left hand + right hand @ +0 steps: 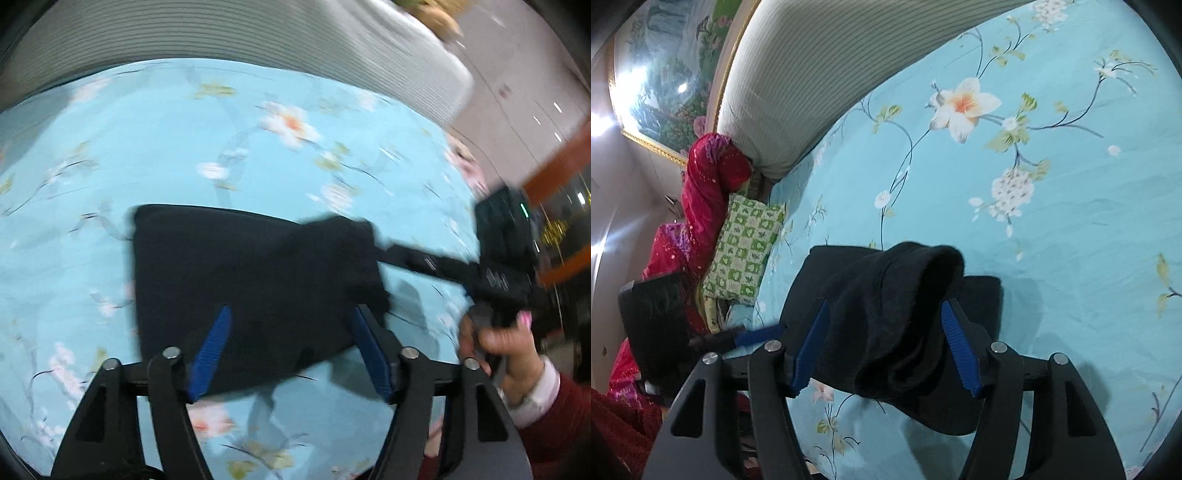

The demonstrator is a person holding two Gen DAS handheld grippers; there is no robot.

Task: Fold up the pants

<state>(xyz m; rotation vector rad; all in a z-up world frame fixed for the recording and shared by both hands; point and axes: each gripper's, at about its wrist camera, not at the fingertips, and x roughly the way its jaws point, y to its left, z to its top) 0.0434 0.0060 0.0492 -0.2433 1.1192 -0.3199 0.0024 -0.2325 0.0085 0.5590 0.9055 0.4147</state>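
Blue floral bedsheet (1052, 258) is covering the bed, printed with white blossoms and thin stems. Ribbed grey headboard (798, 74) is curving along its far edge. Green-and-white patterned pillow (744, 251) is lying at the sheet's edge, touching a heap of red sequinned fabric (701, 206). Gold-framed landscape painting (661, 85) is hanging on the wall, catching glare.

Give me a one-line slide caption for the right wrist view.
Right gripper open over folded black pants on a blue floral bedsheet.
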